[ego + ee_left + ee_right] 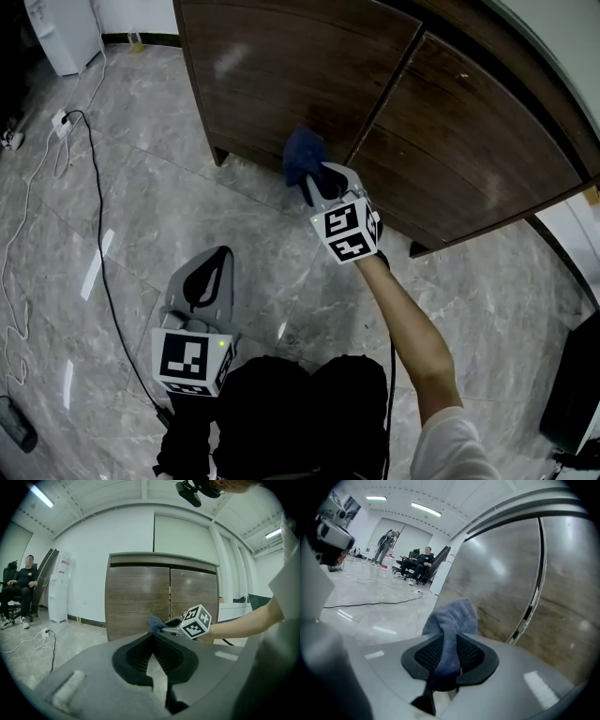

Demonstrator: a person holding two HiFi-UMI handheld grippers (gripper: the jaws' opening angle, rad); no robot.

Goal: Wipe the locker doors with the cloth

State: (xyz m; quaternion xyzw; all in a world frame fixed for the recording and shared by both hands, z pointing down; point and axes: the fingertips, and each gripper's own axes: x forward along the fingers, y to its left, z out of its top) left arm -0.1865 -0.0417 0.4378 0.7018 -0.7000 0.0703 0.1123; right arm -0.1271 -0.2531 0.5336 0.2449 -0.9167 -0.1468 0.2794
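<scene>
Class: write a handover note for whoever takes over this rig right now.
Right gripper: shut on the cloth, low on the left door, close to the right door; contact unclear.
Left gripper: jaws together, empty, held low over the floor.
Done: cannot tell which areas are wiped.
Left: wipe both doors.

We seem to be in a large, bare lab or office hall, with ceiling strip lights [425, 509], a polished grey tile floor [187, 206] crossed by a loose cable [99, 225], a water dispenser [59, 592], a seated person [18, 581] and a wooden locker [154, 597].
</scene>
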